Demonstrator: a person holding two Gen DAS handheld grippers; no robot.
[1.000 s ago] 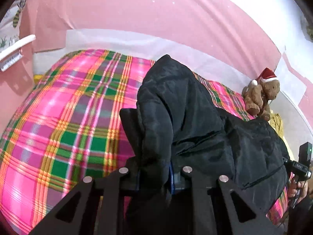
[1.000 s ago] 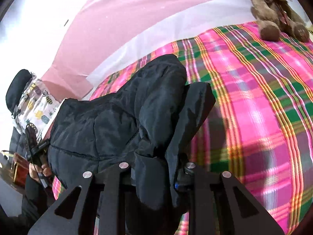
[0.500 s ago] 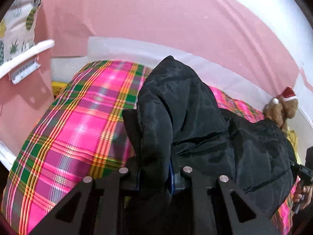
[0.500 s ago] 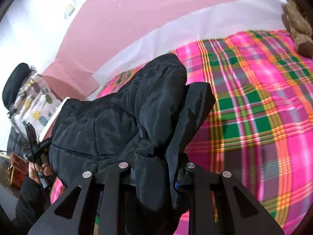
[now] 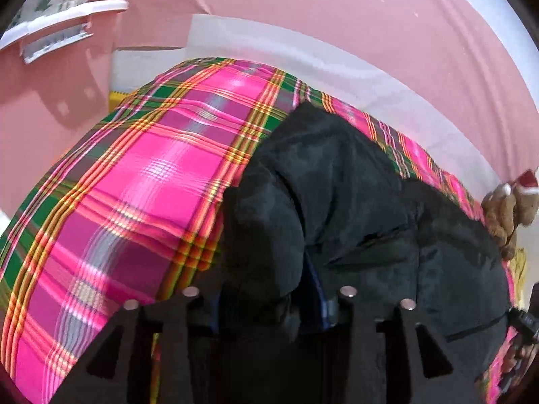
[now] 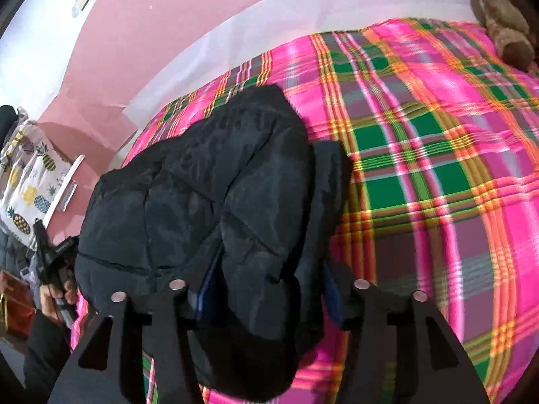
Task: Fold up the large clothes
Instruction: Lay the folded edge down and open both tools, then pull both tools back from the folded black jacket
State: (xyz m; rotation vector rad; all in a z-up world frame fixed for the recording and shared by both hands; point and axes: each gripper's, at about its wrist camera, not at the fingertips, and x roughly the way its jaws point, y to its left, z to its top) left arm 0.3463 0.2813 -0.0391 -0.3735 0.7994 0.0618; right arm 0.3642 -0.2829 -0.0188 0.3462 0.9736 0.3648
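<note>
Both grippers, left (image 5: 269, 306) and right (image 6: 266, 299), jaws just opening, black jacket (image 6: 202, 195) loose between; risk: puffy fold springing open on plaid blanket (image 6: 438, 175).

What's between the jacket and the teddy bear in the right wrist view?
Only bare plaid blanket lies between the jacket and the teddy bear.

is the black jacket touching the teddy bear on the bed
Apart. The left wrist view shows plaid bedcover between the black jacket and the teddy bear.
</note>
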